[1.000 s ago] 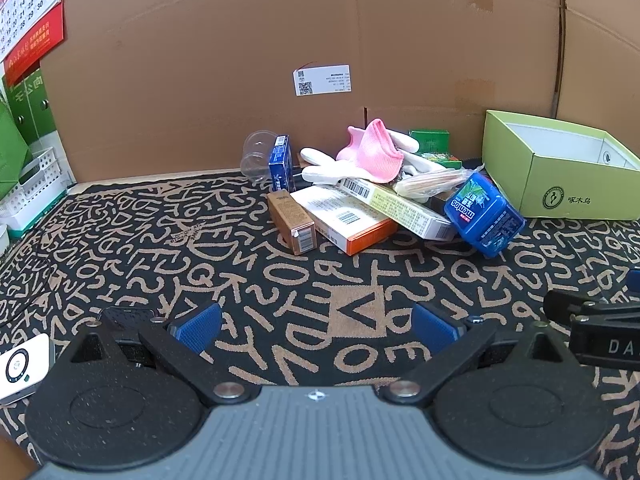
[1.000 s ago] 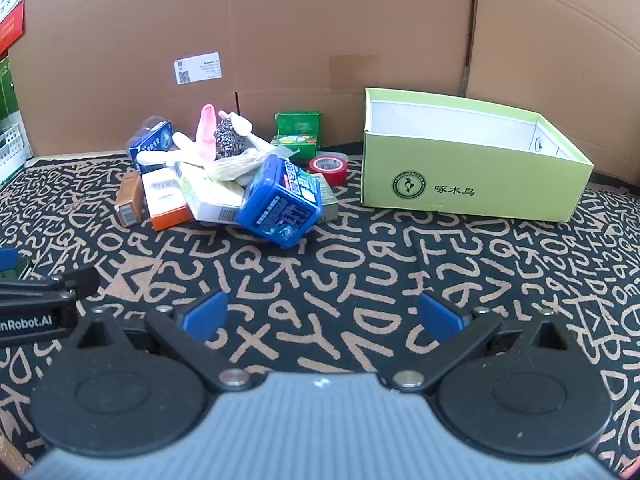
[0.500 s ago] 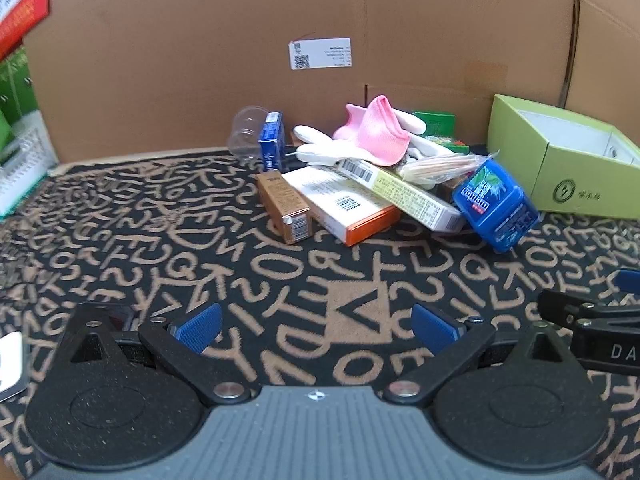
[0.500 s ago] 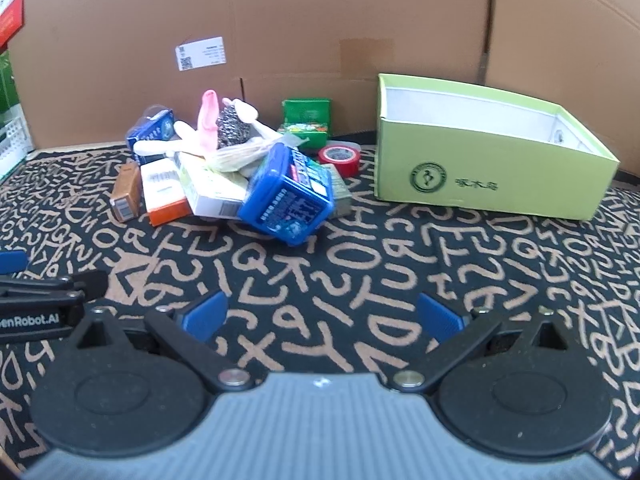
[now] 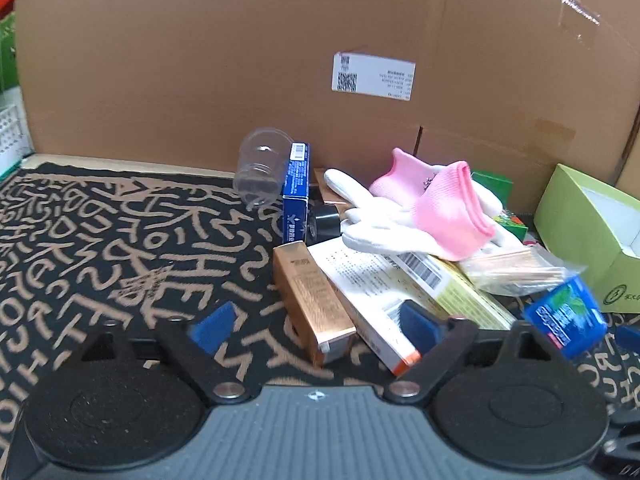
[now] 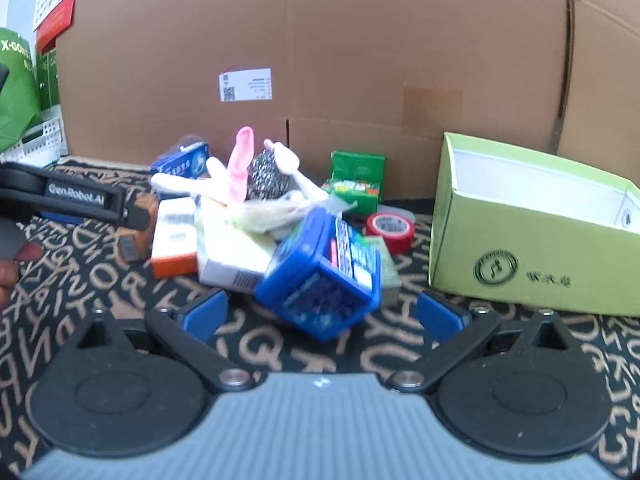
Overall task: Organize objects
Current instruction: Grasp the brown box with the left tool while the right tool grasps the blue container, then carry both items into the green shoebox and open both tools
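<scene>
Steel scourer (image 6: 269, 174) only in right view; left claw (image 5: 316, 322) closing, right claw (image 6: 322, 316) apart.

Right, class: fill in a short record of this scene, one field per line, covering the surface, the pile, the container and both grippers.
surface: black mat with tan letters
pile: copper box, orange-edged box, white glove with pink cuff, blue tub, red tape roll
container: green box, open-topped, nothing visible inside, right of the pile
left gripper: jaws closing, copper box between them, pads not pressing it
right gripper: open, blue tub just ahead
</scene>
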Tool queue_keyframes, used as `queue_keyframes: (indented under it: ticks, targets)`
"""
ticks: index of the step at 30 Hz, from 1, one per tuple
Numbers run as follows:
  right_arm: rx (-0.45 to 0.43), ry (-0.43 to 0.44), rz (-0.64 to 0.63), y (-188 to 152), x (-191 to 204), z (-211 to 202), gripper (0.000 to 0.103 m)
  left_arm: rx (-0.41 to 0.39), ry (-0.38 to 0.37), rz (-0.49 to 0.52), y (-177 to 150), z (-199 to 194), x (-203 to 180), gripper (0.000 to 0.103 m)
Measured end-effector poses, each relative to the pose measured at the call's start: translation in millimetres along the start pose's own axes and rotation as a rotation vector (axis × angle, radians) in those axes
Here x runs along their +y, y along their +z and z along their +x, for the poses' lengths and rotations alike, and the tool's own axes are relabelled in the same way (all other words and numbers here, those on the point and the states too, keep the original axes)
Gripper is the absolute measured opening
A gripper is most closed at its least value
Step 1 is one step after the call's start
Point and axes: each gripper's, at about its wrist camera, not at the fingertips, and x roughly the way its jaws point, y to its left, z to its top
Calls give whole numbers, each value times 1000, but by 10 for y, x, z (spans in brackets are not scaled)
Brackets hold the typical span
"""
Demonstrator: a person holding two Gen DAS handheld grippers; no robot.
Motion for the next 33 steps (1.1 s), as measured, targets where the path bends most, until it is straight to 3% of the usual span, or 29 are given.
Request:
queue_keyframes:
  ticks: [5,6,7,8,11,13,15,21,28,33]
  targets:
    - [-12,71,122,115,-137,227,103,56,-42,-36,23,218,79,66]
    - [-11,69,131,117,-154,268,99,51,-73,-62,15,228,118,62]
    - [3,61,139,115,-172,309,93,56,-112,-91,9,230,159,50]
    - [22,61,152,93,-196,337,71,63,-140,-118,3,219,189,44]
    - [32,117,219,4,-270,285,68,66,-159,-101,-35,143,193,34]
    - [21,108,189,-45,-248,150,66,69,-160,-65,-83,61,167,31]
    - [14,119,156,-92,-252,-27,58,88,-193,-44,-158,-40,165,29]
    - [49,115,112,-257,-367,-568,57,141,-271,23,-412,-375,109,27]
    - [65,67,86,-315,-337,-668,57,120,-183,165,-437,-296,-164,27]
    - [71,45,82,-330,-330,-616,60,118,-142,172,-435,-161,-194,29]
